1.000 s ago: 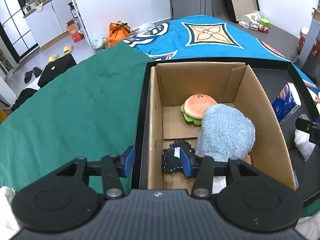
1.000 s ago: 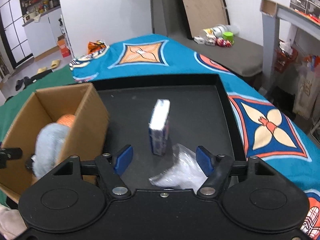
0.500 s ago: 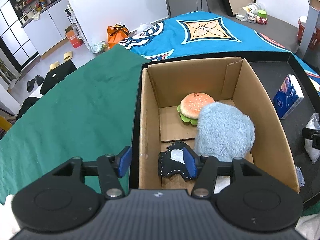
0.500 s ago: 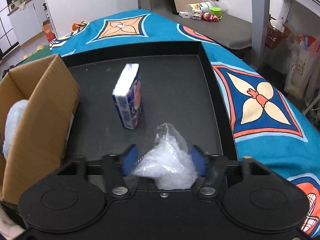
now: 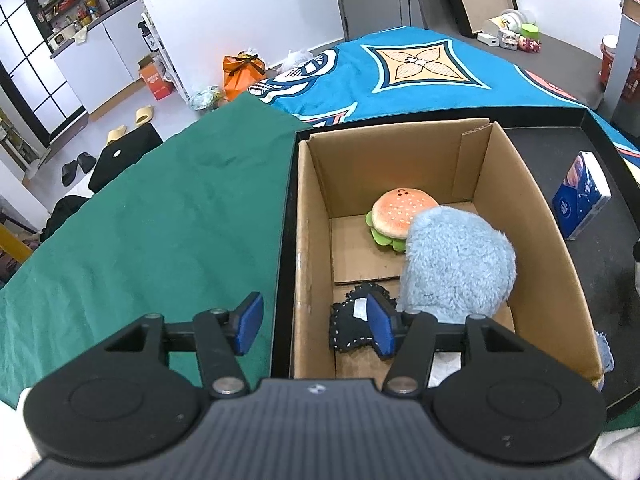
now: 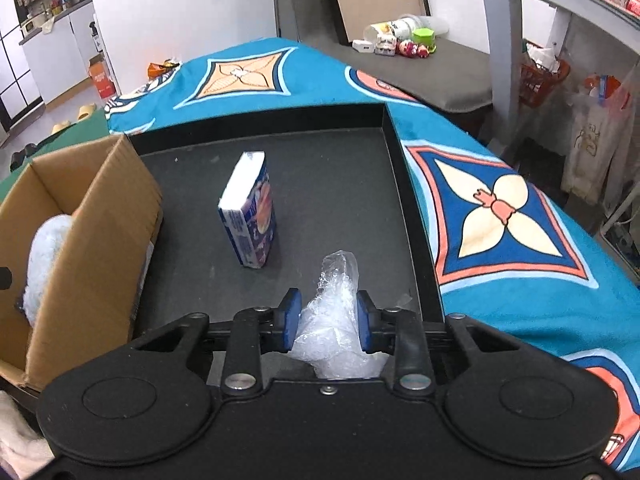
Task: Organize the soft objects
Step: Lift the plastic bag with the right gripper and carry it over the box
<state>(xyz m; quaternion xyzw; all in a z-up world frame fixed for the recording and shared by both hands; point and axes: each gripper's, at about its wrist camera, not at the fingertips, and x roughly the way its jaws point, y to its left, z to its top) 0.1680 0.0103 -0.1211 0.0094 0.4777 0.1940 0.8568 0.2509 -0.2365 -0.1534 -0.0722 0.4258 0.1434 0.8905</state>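
Inside the cardboard box (image 5: 516, 184) lay a burger plush (image 5: 400, 216), a fluffy blue plush (image 5: 456, 260) and a dark stitched piece (image 5: 352, 328). Only the right wrist view showed the right gripper (image 6: 327, 320), jaws closing on a clear plastic bag (image 6: 334, 312) on the black tray (image 6: 320, 152), near an upright tissue pack (image 6: 248, 216). The left gripper (image 5: 314, 326) was spread across the box's left wall.

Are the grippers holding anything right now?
The right gripper is closing around the middle of the crumpled clear plastic bag. The left gripper holds nothing.
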